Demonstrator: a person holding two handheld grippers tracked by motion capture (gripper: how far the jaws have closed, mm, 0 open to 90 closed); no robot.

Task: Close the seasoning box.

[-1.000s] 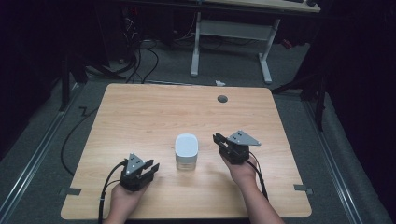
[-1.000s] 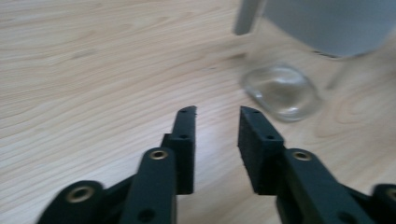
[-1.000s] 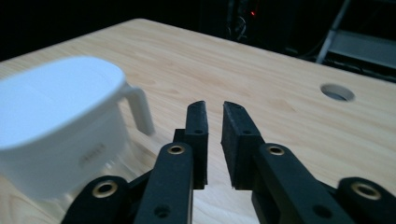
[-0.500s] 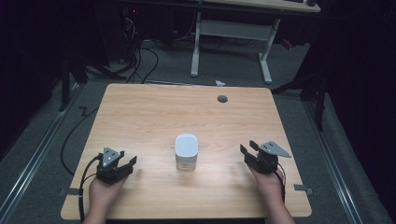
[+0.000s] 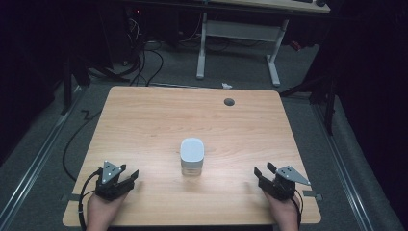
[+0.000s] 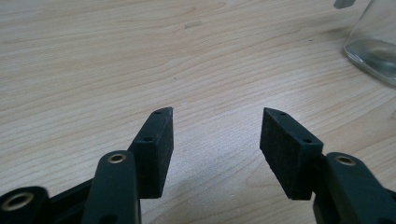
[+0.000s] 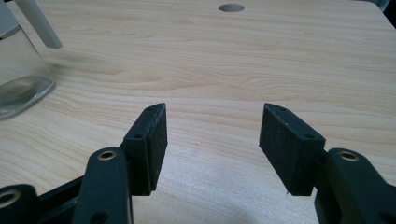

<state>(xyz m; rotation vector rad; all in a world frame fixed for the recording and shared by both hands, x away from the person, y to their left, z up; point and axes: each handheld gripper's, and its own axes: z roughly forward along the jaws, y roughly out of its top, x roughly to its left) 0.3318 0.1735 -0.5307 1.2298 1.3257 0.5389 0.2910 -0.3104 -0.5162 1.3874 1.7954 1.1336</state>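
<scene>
Both grippers are sitting farther apart than a second ago: the left gripper (image 5: 126, 179) and right gripper (image 5: 264, 173) are resting at the near corners of the wooden table (image 5: 144, 125), jaws spread, gripping nothing. One glass jar (image 5: 192, 156), white-lidded, is standing mid-table between them; its clear base is showing in the gripper views

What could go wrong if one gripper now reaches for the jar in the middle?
The glass jar is tall and narrow with a white lid, standing free on the table, so a sideways bump could tip it. Its glass wall looks smooth; open jaws of the right gripper might slip on it.
</scene>
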